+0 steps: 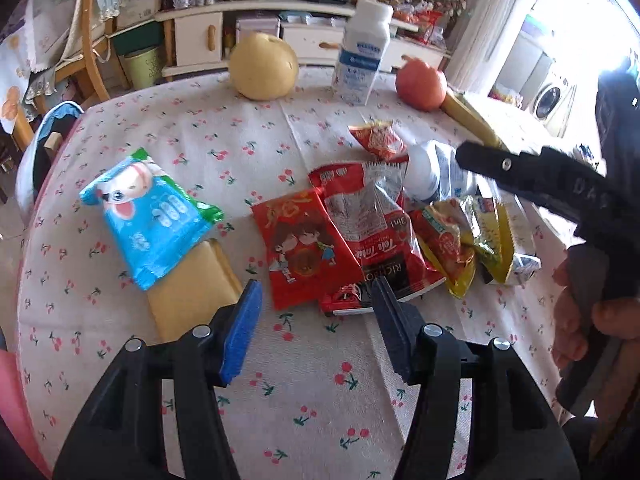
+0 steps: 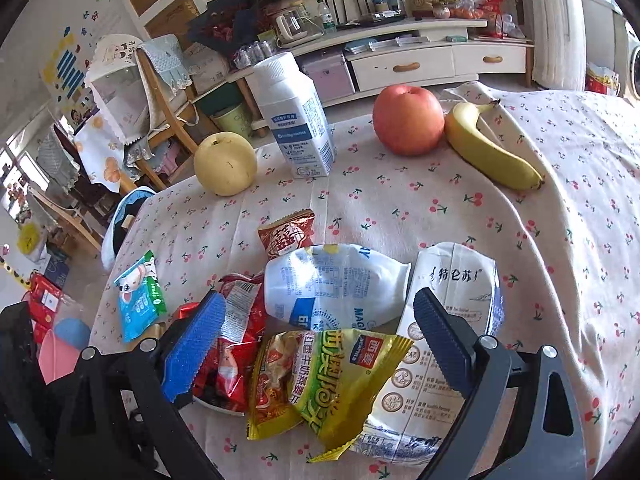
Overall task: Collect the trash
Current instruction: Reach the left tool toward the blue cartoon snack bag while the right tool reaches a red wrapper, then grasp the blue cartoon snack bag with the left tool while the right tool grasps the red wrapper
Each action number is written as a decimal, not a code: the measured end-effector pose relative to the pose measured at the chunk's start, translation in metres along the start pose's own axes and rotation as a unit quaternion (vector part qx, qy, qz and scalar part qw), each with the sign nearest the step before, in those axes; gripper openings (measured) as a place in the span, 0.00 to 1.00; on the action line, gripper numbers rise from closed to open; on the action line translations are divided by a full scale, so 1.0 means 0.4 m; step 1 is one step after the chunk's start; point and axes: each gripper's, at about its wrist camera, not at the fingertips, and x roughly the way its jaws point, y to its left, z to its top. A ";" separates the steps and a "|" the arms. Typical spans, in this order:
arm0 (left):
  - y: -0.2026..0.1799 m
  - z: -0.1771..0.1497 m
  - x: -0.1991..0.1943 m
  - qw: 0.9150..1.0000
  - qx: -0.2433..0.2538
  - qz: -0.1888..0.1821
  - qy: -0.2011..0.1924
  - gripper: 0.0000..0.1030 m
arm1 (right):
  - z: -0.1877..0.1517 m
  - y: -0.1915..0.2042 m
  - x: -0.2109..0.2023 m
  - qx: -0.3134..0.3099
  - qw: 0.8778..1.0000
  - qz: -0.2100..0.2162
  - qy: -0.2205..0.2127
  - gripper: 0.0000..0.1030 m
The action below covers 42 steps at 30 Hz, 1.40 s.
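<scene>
Both my tongs, left gripper and right gripper, gape empty over the wrapper pile; pear, milk carton, apple, banana crowd behind

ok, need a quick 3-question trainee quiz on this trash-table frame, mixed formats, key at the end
1. True or false: the left gripper is holding a wrapper.
2. Multiple choice: which item stands upright on the tablecloth? A) the milk bottle B) the crushed white bottle C) the flattened milk carton
3. Fill in: the banana lies right beside the ____.

Key
1. False. Its jaws stand apart above the red envelope with nothing between the pads.
2. A. The other two lie on their sides in the trash pile.
3. Apple.
</scene>
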 end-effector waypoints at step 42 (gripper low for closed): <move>0.280 0.082 0.070 0.978 -0.176 0.105 -0.047 0.42 | -0.149 0.318 0.167 -0.261 0.965 0.011 0.034 0.39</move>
